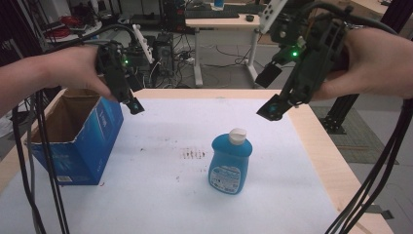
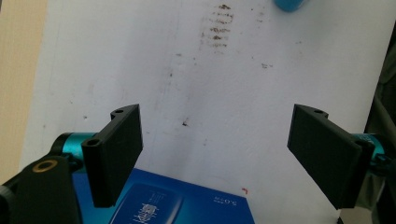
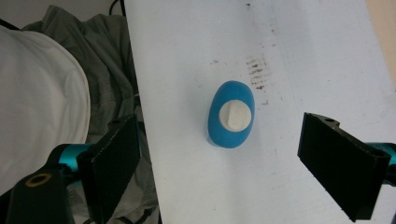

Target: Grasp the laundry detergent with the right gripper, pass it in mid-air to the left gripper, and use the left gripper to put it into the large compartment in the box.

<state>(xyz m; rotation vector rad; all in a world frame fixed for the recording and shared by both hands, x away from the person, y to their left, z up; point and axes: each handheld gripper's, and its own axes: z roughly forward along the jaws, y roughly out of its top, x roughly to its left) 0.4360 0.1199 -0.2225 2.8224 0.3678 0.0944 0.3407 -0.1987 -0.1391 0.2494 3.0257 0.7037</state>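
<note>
Standing upright on table: blue bottle w/ white cap; both tools spread apart, empty.

left gripper: held aloft by left hand, jaws spread wide, pointed downward | right gripper: held aloft by right hand, jaws spread wide, tilted down-left | forearms raised
</note>
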